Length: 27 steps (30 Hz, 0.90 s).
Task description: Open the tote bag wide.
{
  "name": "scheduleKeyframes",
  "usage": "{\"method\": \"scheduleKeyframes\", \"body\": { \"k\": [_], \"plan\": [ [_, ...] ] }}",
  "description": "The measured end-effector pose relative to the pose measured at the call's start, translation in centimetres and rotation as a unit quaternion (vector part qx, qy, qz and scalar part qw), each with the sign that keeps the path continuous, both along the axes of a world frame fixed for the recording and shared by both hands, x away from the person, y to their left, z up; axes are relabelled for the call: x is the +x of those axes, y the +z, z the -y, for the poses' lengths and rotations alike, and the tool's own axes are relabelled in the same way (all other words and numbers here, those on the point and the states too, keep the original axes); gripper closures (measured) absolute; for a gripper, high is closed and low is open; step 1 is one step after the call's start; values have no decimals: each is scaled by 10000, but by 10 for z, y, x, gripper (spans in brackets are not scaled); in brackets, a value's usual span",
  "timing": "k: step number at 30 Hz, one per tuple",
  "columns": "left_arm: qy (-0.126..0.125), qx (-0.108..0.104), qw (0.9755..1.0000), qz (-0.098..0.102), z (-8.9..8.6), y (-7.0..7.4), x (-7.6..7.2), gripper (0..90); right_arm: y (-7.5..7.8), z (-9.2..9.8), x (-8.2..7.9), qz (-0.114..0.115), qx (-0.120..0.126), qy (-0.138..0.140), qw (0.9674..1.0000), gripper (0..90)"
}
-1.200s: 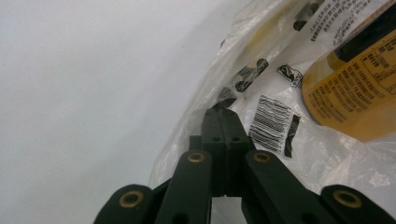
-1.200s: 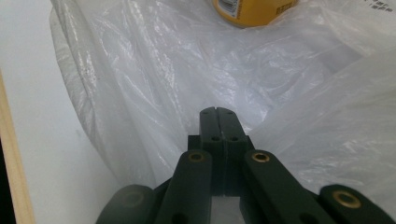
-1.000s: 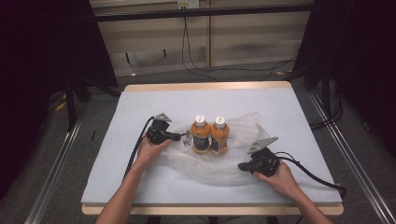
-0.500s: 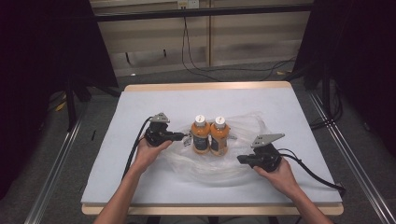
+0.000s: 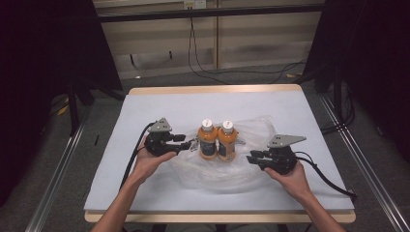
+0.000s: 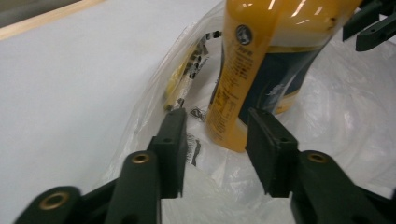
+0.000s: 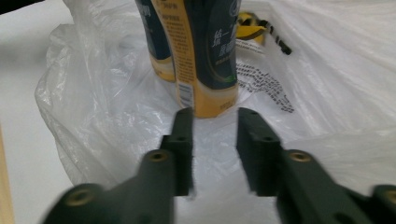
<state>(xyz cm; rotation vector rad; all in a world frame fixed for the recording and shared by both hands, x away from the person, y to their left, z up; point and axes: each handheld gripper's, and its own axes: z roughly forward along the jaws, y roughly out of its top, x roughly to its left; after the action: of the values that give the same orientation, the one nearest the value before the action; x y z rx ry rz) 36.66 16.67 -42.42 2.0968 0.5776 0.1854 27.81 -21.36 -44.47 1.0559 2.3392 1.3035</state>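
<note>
Two orange drink bottles with white caps, the left one (image 5: 207, 141) and the right one (image 5: 227, 142), stand upright side by side on a crumpled clear plastic bag (image 5: 246, 171) at the table's middle. My left gripper (image 5: 187, 141) lies just left of them, open, and its jaws point at the near bottle (image 6: 261, 70); bag film (image 6: 215, 172) lies below the gap of that gripper (image 6: 215, 126). My right gripper (image 5: 251, 158) sits to their right over the bag, open (image 7: 212, 116), a short way from the dark-labelled bottle (image 7: 205, 51). Nothing is held.
The white-covered table (image 5: 145, 193) has a wooden edge. The bag carries a yellow and black printed patch (image 7: 254, 21) behind the bottles. Cables trail from both grippers toward the person's side. Dark stands and floor rails flank the table.
The right gripper has moved a little away from the person and nearer the bottles. The left gripper has barely shifted. The bottles stand as before.
</note>
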Motion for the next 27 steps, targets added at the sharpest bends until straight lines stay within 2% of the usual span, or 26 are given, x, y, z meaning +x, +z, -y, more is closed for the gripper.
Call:
{"method": "scheduleKeyframes", "body": {
  "k": [1, 4, 6, 7, 9, 11, 14, 15, 17, 19, 21, 25, 27],
  "plan": [
    [24, -28, 10000, 28, -1, 2, -2, 483, 1, 1, -1, 52, 28, -47, 10000, 582],
    [-3, -104, 9999, 125, -3, 8, -11, 384, 5, 3, -4, 165, 134, -73, 9997, 454],
    [-10, -175, 9998, 120, -5, 10, -18, 298, 8, 5, -6, 222, 254, -140, 9993, 380],
    [-11, -186, 9997, 165, -6, 11, -21, 268, 9, 6, -7, 271, 295, -164, 9991, 367],
    [-56, -233, 9996, 120, -9, 12, -29, 235, 14, 9, -10, 363, 381, -207, 9984, 318],
    [-5, -177, 9996, 206, -13, 13, -38, 206, 16, 10, -14, 412, 421, -297, 9978, 264],
    [83, -172, 9996, 222, -21, 14, -48, 130, 20, 15, -19, 491, 494, -430, 9966, 214],
    [118, -243, 9994, 202, -24, 13, -52, 112, 21, 16, -21, 495, 505, -480, 9963, 199],
    [230, -233, 9991, 271, -32, 11, -59, 82, 22, 19, -26, 550, 525, -566, 9955, 185],
    [370, -266, 9986, 270, -42, 9, -66, 75, 23, 24, -30, 571, 522, -678, 9947, 165],
    [417, -341, 9984, 197, -50, 7, -71, 58, 23, 29, -35, 567, 510, -788, 9940, 160],
    [547, -346, 9977, 196, -67, 1, -84, 43, 21, 42, -46, 549, 427, -1031, 9922, 146],
    [632, -326, 9970, 319, -75, -2, -92, 39, 19, 50, -51, 535, 410, -1158, 9910, 137]
  ]
}}
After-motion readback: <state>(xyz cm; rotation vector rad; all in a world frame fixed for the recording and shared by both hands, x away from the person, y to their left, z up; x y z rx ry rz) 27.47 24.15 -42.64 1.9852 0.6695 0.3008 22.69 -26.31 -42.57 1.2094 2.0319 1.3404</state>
